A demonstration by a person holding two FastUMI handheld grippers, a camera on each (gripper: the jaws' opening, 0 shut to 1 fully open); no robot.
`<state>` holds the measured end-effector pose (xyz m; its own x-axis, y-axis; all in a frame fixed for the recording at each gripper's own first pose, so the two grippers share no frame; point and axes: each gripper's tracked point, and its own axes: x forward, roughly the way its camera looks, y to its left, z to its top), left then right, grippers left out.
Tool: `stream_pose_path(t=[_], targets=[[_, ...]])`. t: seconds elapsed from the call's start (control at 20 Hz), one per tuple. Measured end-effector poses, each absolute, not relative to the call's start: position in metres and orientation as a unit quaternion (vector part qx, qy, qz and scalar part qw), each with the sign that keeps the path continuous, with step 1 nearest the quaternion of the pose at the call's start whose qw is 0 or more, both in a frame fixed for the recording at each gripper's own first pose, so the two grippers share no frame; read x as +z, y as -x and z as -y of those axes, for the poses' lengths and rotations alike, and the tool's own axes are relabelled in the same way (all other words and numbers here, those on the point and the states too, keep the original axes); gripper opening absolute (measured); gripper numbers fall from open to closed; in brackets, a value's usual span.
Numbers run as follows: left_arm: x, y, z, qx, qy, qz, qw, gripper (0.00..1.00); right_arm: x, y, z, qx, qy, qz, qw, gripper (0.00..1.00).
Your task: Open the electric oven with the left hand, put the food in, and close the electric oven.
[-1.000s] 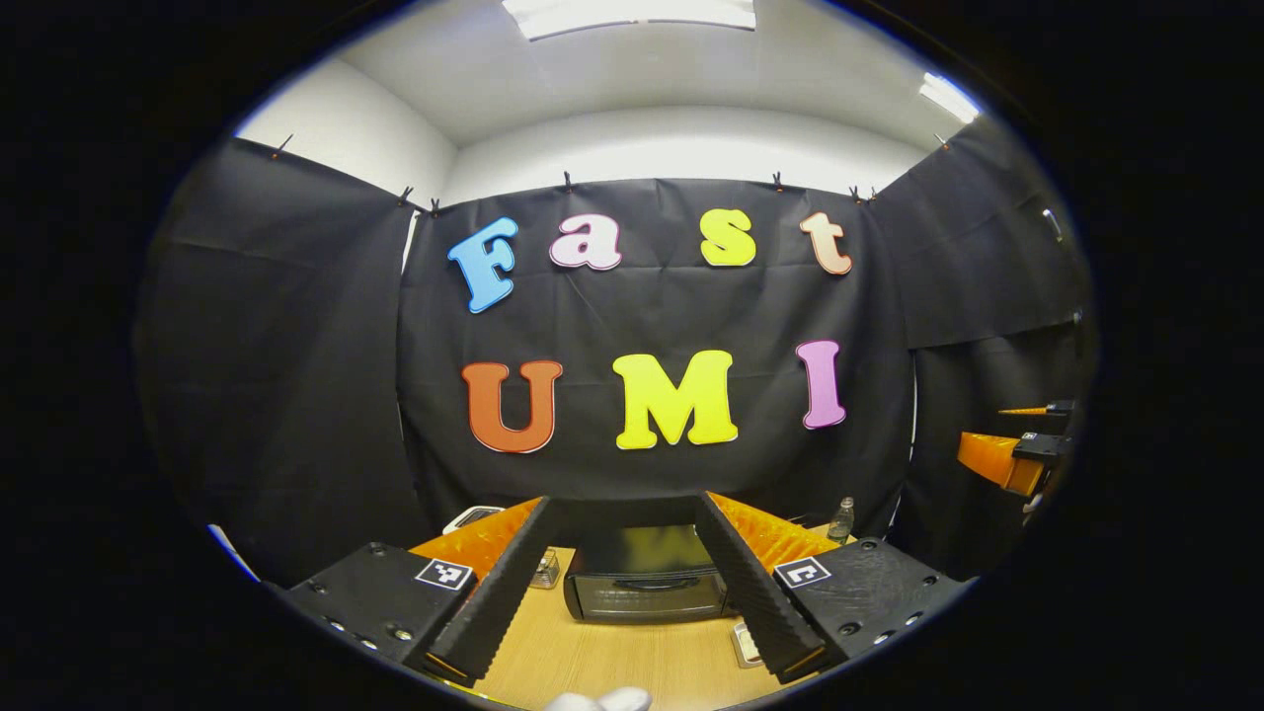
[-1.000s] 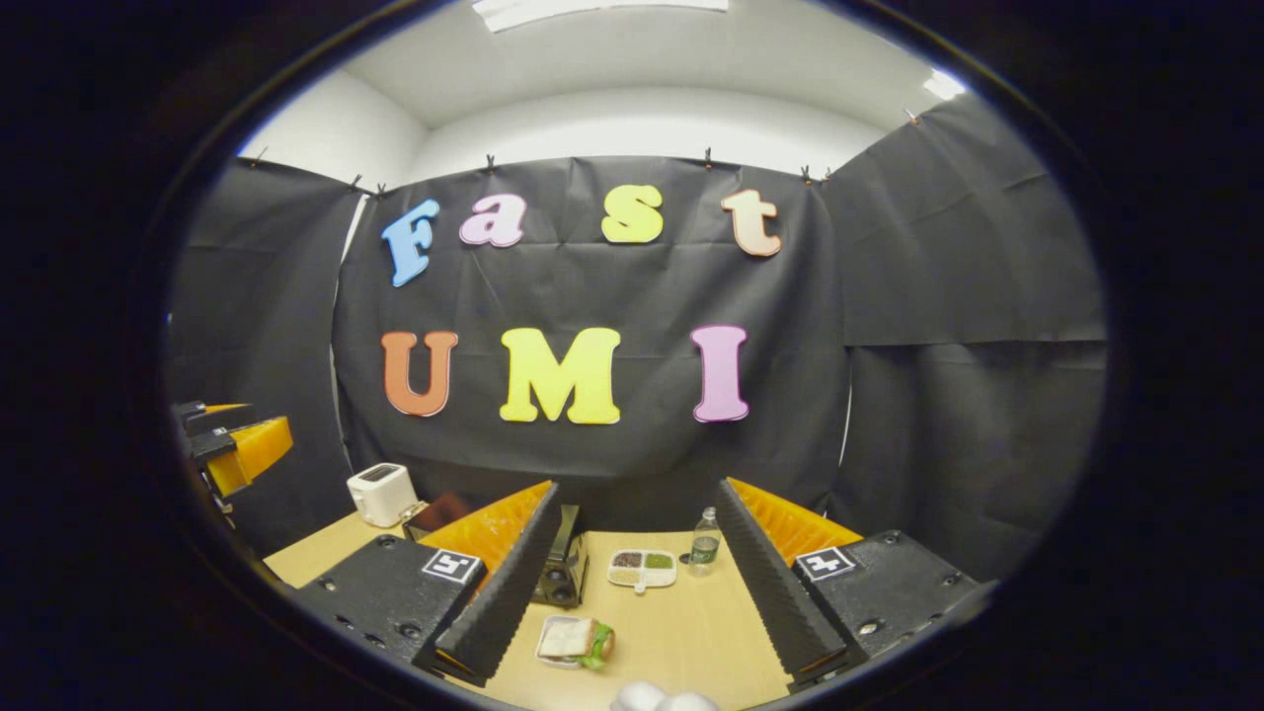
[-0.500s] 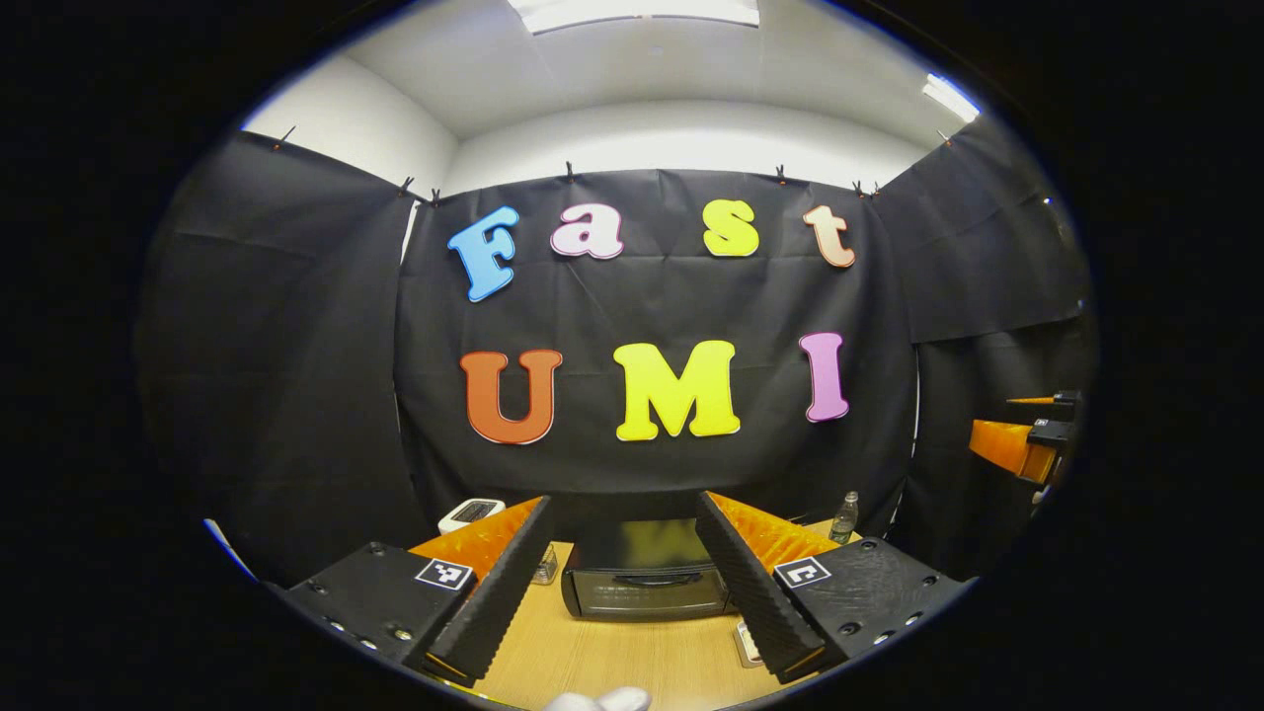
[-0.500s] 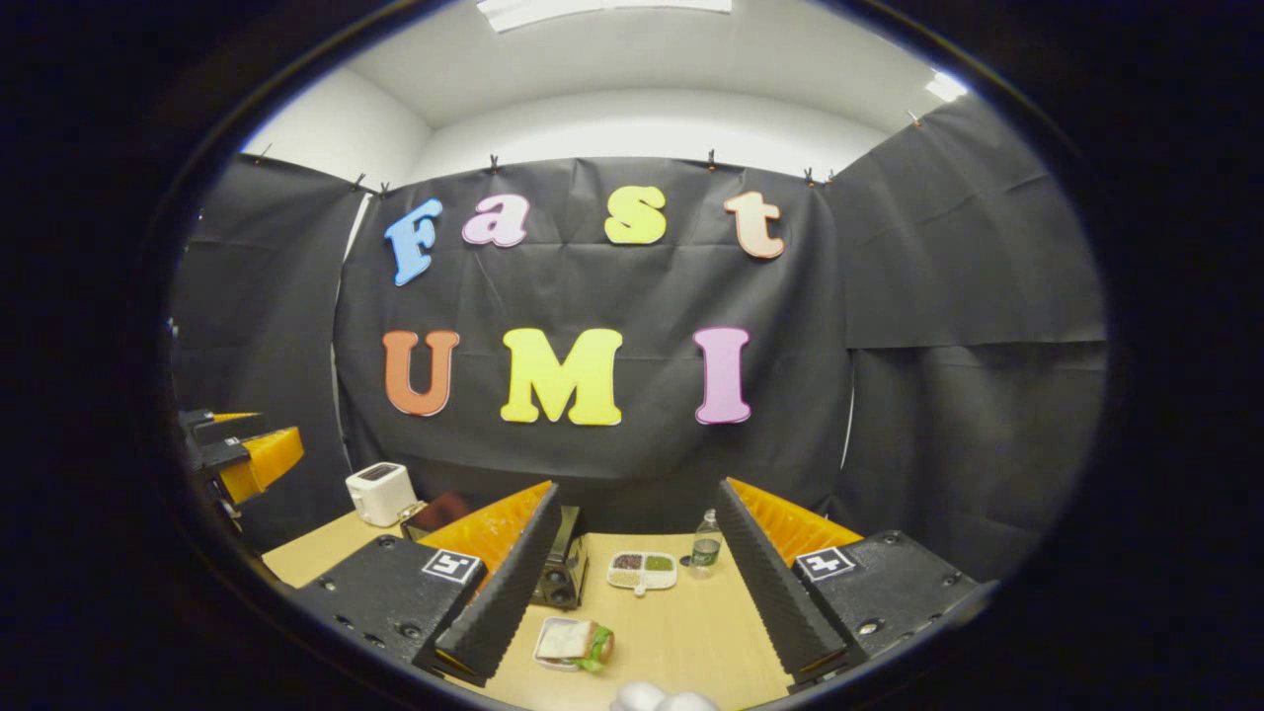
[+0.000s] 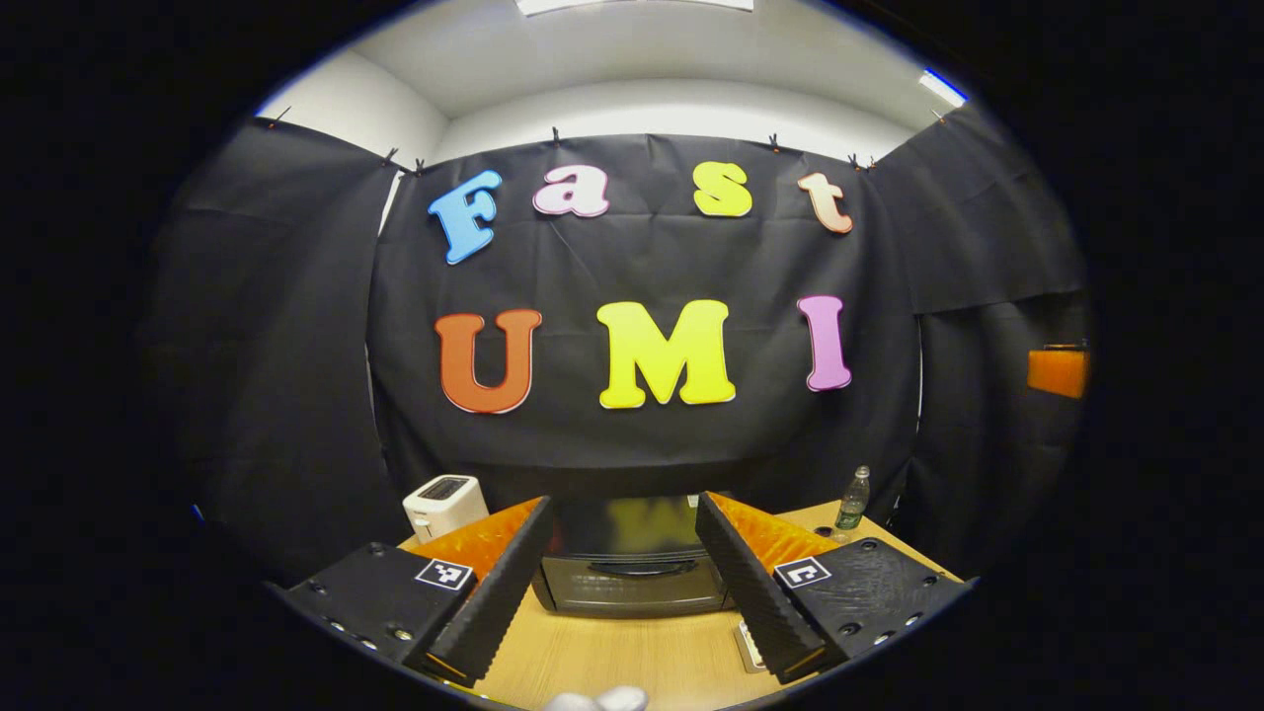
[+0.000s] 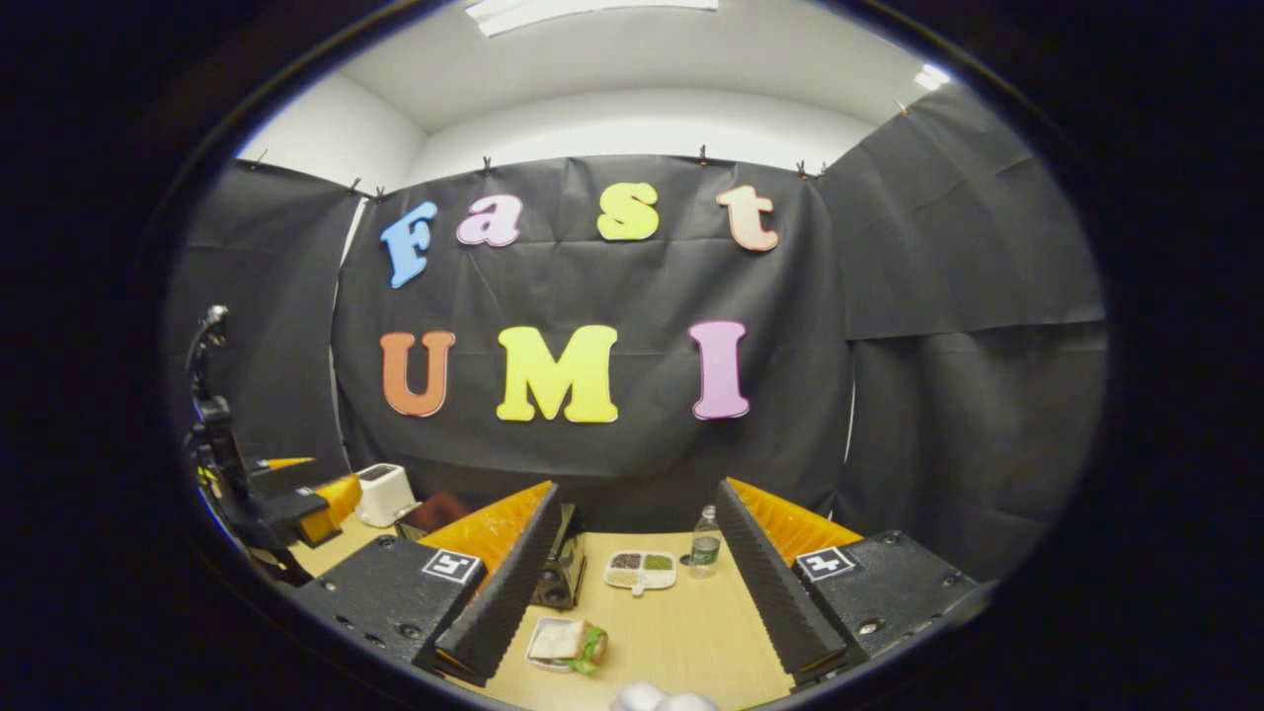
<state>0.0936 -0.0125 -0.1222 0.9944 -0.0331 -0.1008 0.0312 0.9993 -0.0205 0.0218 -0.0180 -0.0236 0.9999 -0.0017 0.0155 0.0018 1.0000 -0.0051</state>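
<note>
Left gripper (image 5: 620, 583), jaws wide and empty, has dipped closer to the closed black electric oven (image 5: 632, 568) mid-bench; door's next I guess.

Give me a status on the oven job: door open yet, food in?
Nothing is done yet. The electric oven door looks closed, handle untouched. In hand: the left gripper is open and lined up on the oven front, not touching it. The right gripper is open and empty above the table; the sandwich lies there on its plate. Left: open the door, load the sandwich, close.
</note>
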Motion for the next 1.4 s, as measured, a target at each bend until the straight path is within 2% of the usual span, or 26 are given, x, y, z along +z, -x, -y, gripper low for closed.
stream_pose_path(t=[0.3,0.7,0.85,1.4], targets=[[-0.198,-0.150,0.039,-0.041,0.039,-0.093,0.994,0.95,-0.035,-0.029,0.039,-0.020,0.026,-0.004,0.999,0.97],[-0.296,-0.225,0.035,-0.030,0.019,-0.167,0.985,0.95,-0.064,-0.043,0.046,-0.037,0.042,-0.045,0.997,0.97],[-0.308,-0.237,0.032,-0.026,0.006,-0.175,0.984,0.96,-0.068,-0.048,0.046,-0.039,0.041,-0.054,0.997,0.97],[-0.310,-0.215,0.031,-0.033,0.003,-0.191,0.981,0.98,-0.076,-0.051,0.032,-0.031,0.028,-0.062,0.997,0.97]])
